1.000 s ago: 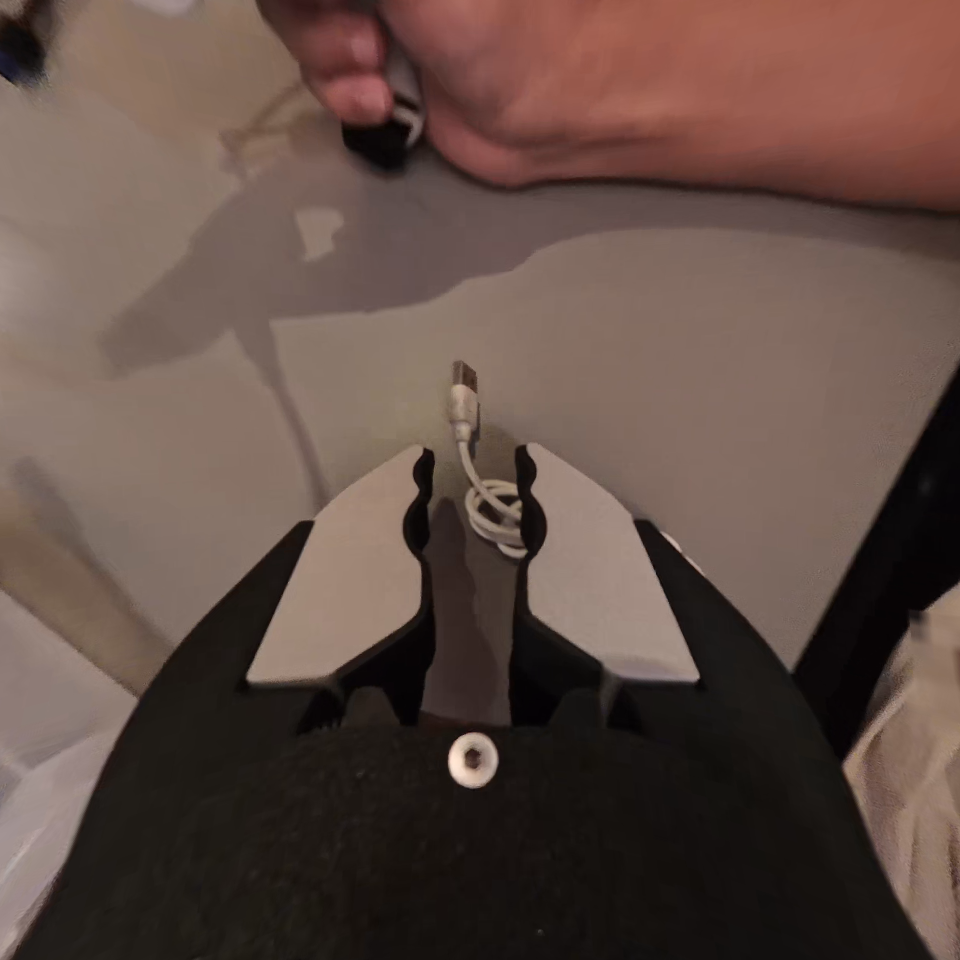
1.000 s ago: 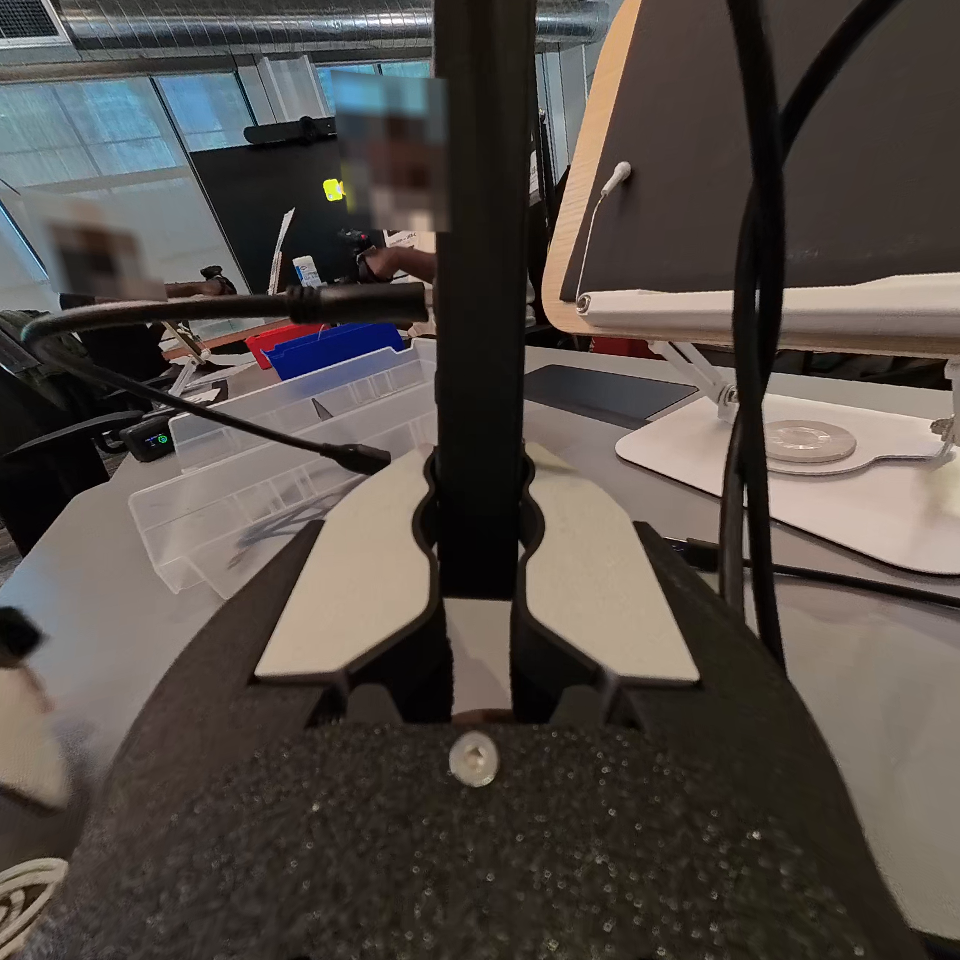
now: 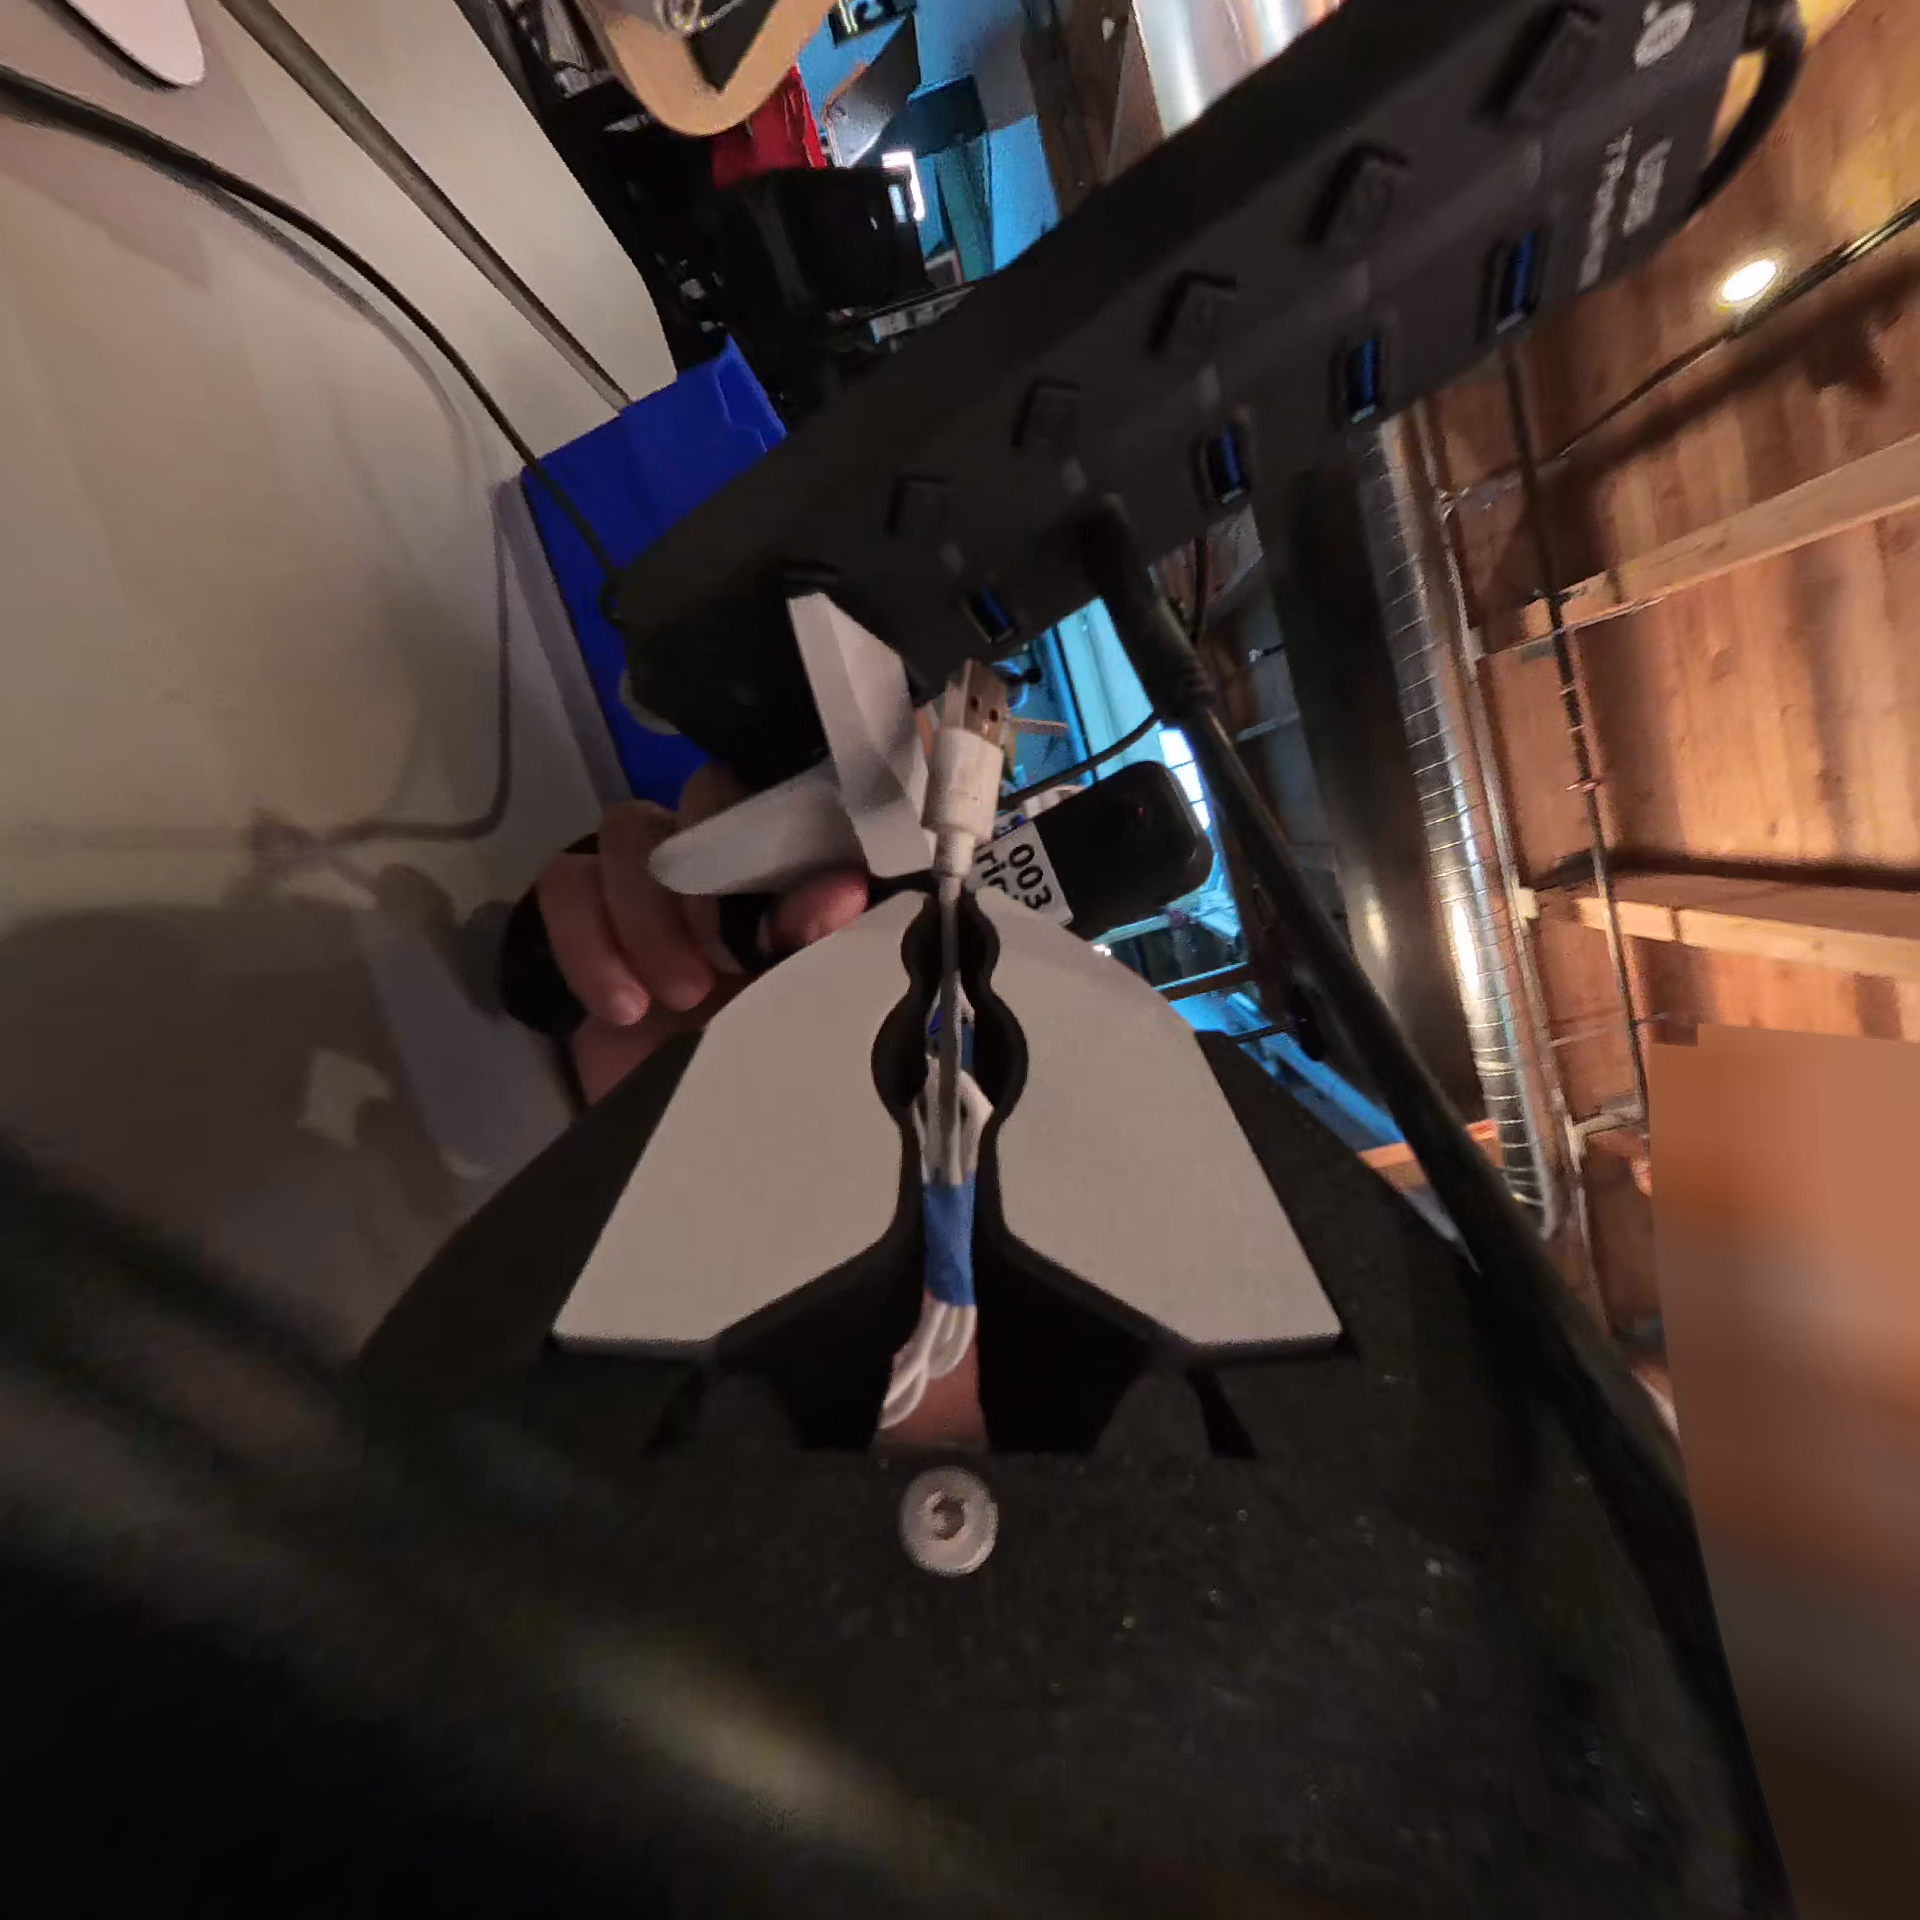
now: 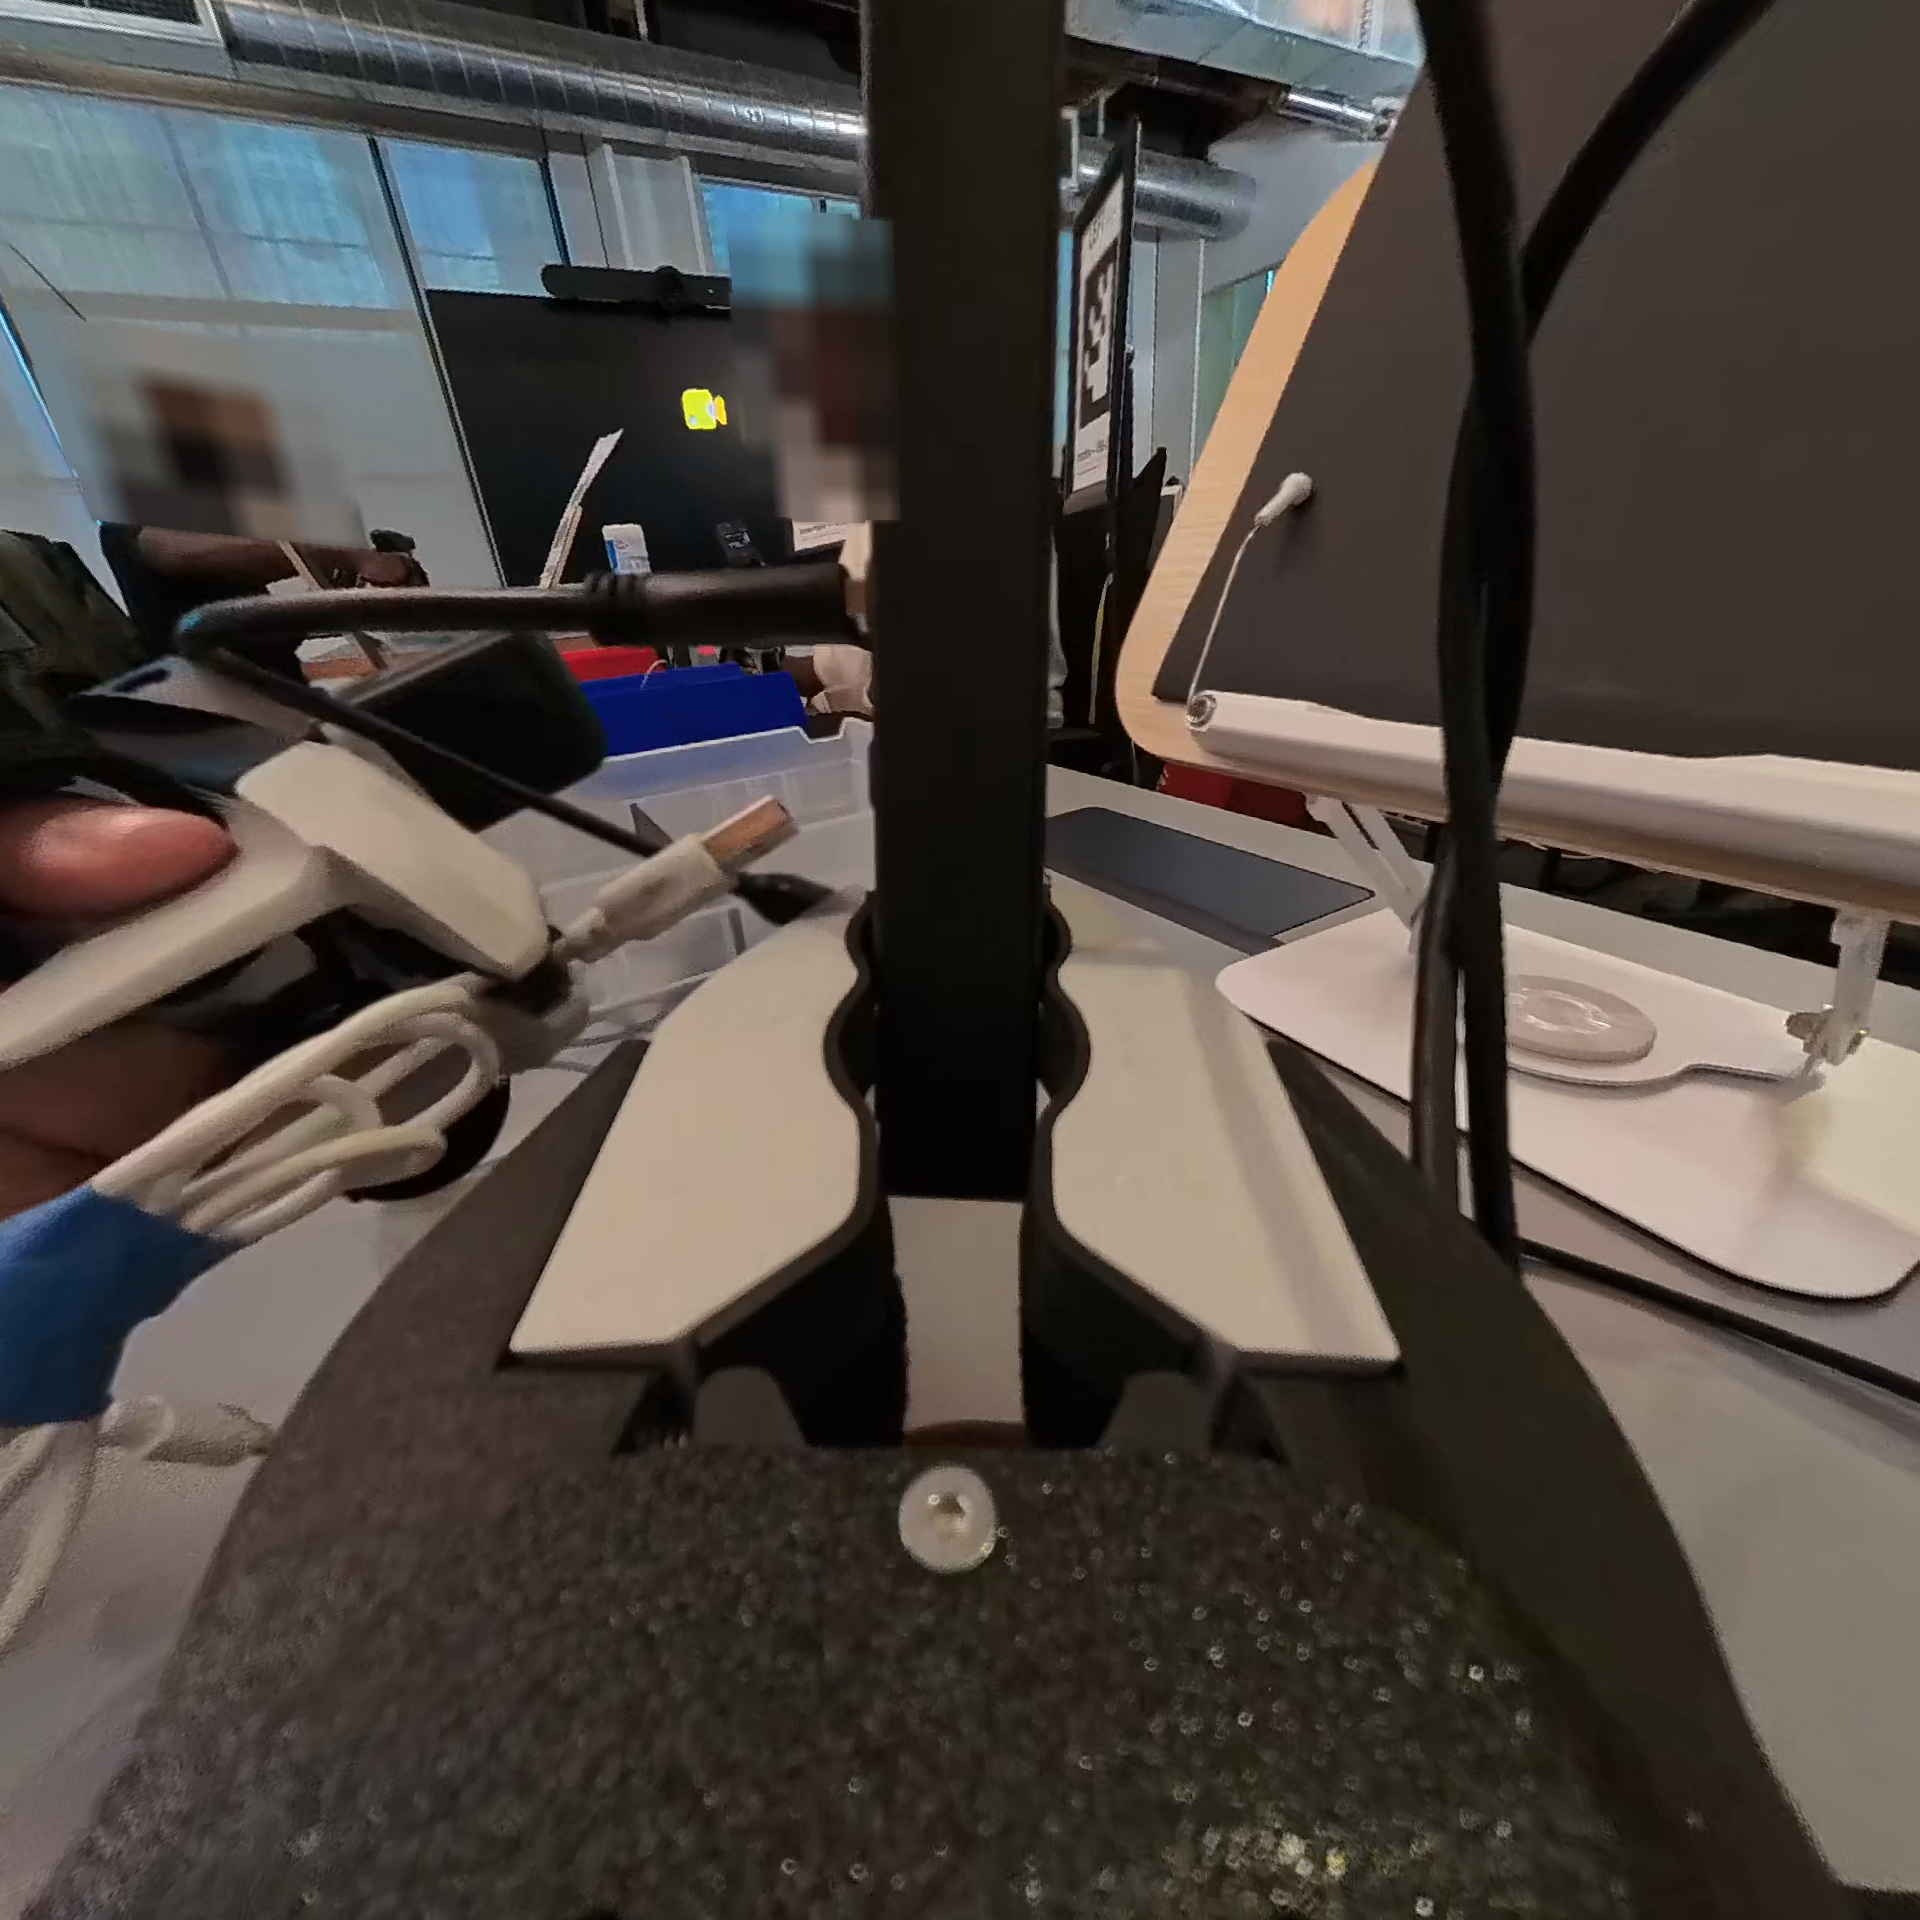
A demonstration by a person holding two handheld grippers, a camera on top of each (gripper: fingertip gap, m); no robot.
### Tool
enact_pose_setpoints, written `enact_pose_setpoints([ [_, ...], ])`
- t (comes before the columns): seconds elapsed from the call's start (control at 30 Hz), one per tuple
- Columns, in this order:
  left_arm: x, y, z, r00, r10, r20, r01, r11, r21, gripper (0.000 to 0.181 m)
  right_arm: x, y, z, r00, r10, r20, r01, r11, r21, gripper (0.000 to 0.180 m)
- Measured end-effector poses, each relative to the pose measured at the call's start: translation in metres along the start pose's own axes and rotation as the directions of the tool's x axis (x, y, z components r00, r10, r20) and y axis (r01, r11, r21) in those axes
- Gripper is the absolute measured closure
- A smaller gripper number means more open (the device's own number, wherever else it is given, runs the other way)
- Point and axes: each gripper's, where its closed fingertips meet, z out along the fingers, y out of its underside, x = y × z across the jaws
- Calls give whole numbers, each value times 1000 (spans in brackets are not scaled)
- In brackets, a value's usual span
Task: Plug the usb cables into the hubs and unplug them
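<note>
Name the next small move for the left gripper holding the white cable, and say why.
Probably ease the left gripper forward to seat the white cable's plug in the blue port just ahead. The right gripper already clamps the black hub, and the plug tip sits short of it.

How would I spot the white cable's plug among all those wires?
Find the long black hub standing upright between the right gripper's fingers. Left of it, the left gripper holds a white cable; its bare metal plug points at the hub, unlike the black cables.
</note>
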Motion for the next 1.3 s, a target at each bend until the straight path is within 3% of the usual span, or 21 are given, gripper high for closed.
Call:
enact_pose_setpoints([
  [0.1, 3, -4, 1, 999, -31, -37, 31, 999, 18, 179, -5, 1, 1, 999, -31, 18, 31, 999, -7, 154],
  [0.43, 0, -6, -9, 993, 54, 105, -45, 995, -87, 178, -12, 5, 3, 993, -119, 24, 120, 992, -40, 154],
  [0.77, -7, 6, -18, 990, 26, 135, 4, 977, -215, 179, -26, 11, 7, 981, -185, 60, 189, 979, -70, 154],
  [1.1, 7, -15, -24, 998, 27, 53, -21, 993, -119, 179, -25, 15, 8, 985, -154, 79, 161, 983, -93, 154],
  [1.3, 2, -17, -20, 981, 163, 104, -159, 986, -50, 179, -23, 16, 8, 988, -142, 57, 147, 984, -100, 154],
])
